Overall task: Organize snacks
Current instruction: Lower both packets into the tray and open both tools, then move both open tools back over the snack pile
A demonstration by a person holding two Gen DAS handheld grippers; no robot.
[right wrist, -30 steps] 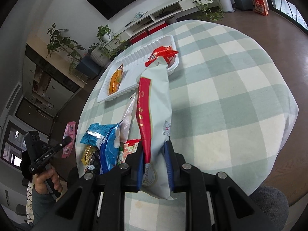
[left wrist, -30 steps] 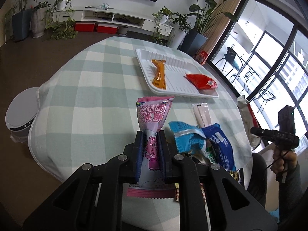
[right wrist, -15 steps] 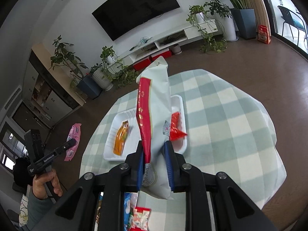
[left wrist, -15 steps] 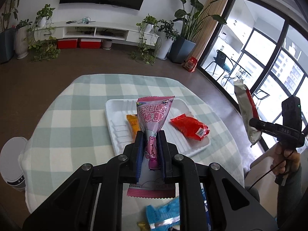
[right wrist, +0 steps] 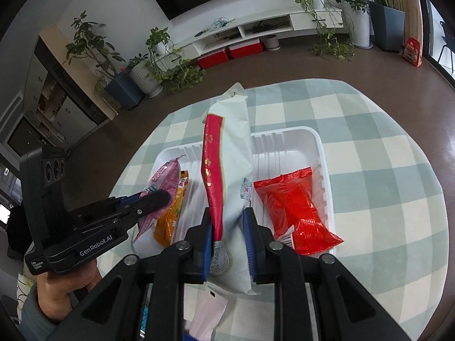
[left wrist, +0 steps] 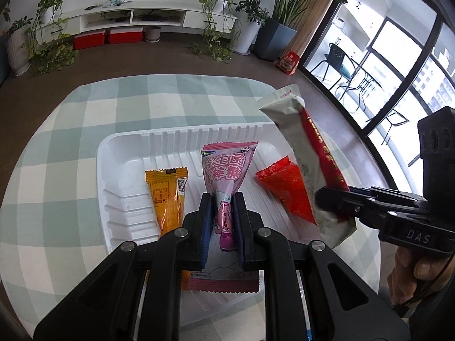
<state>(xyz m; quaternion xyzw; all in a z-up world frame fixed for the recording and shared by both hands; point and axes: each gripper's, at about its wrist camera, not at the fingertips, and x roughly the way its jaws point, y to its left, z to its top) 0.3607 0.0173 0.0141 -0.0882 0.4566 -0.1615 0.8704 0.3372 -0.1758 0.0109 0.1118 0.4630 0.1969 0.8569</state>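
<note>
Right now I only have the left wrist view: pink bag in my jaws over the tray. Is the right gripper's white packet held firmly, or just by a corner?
Observer: The right gripper is shut on the white packet near its lower end; most of the packet sticks out past the fingers.
Operator: Is there free tray under it?
Observer: Yes. From the right wrist, bare white tray shows between the orange packet and the red packet.
Operator: Anything left behind me?
Observer: At the bottom of the right wrist view, a white wrapper lies below the gripper.
</note>
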